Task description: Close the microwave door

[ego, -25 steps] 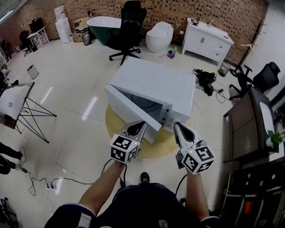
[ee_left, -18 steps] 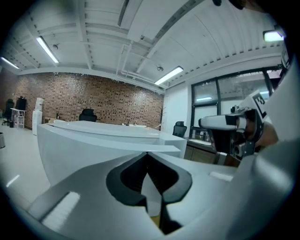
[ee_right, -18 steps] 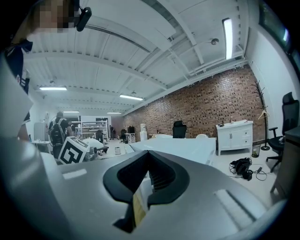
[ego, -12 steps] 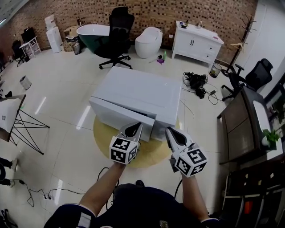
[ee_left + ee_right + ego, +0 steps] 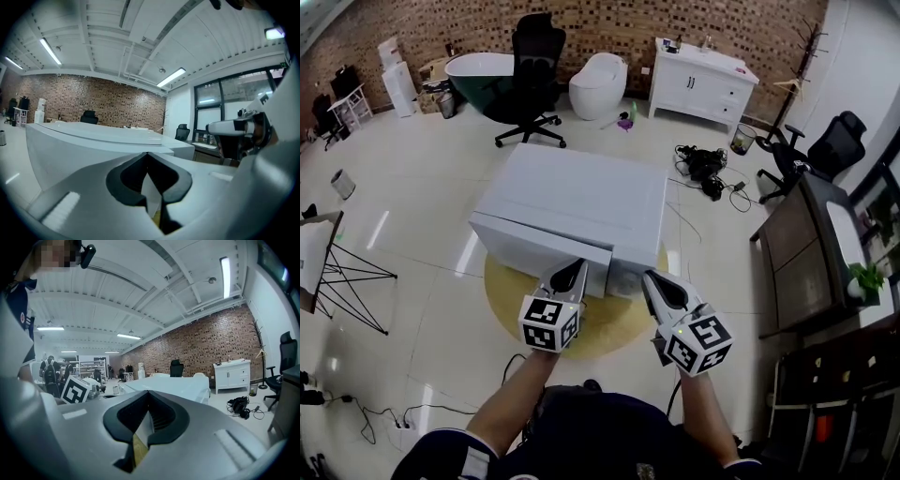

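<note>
- Left claw (image 5: 568, 274) has its jaws together with nothing between them; the left gripper view (image 5: 147, 154) shows the dark pads meeting at the tip, with only a white surface and a sliver of yellow beyond.
- Right claw (image 5: 655, 282) is likewise pressed together and empty, as its own view (image 5: 149, 393) shows.
- Just ahead of both claws, the microwave (image 5: 581, 192) sits on a round yellow counter (image 5: 617, 321), its front facing the person.
- Its door (image 5: 534, 246) runs left to right across the front, from the left corner to the strip at the right end of the front.
- The door looks almost flush with the body. A small step shows at its right edge, so I cannot tell whether it has latched.
- The left claw is the nearer one: its tip is at the lower right part of the door, touching it or just short of it. Which of the two, the head view does not settle.
- The right claw points at the strip beside the door, not at the door itself, and appears to be just clear of it.
- The door lies straight ahead of the left claw, which points roughly square to the door's face, so my judgement is that a short forward push there would seat the door.
- Pushing near the free edge should take little force, but the microwave could slide on the counter if the push is hard.
</note>
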`<state>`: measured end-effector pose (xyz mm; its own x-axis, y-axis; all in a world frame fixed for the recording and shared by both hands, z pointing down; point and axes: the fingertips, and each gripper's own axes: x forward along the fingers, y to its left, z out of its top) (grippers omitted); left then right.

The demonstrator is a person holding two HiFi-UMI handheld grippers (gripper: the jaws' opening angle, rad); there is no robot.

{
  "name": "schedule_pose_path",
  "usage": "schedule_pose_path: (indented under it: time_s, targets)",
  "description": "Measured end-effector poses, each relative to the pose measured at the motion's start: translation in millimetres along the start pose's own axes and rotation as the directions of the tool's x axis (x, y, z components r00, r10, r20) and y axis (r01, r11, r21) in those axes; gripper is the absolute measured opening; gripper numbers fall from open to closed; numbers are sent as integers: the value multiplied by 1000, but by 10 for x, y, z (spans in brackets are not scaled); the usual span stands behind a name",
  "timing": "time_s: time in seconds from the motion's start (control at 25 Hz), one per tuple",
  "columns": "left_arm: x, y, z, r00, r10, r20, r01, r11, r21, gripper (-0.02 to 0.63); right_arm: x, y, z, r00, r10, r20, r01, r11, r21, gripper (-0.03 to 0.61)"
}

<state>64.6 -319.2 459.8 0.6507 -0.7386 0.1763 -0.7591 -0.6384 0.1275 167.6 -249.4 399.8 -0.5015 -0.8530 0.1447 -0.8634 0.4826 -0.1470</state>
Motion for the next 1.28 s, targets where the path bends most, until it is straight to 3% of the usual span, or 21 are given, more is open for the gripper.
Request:
schedule_pose_path:
  time_s: [0.24,0.44,0.8,1.28]
  targets:
    - [61,21,22,1000,-2,15,2,1000,9,12,-48,-111,-14,1000,-30,-2,30,999,13,2]
    - [208,56,56,999,-32,-1,32,998,62,11,-34,-159,-6,999,-48,3,48,999,17,2]
    - [192,49,63,999,-35,-16,35,999,21,11,-33,19,76,999,-42,21,42,999,4,2]
    - [-522,102,244,995,-101,14,101,995,13,11,86,573,65,998,-40,41,40,999,-5,2]
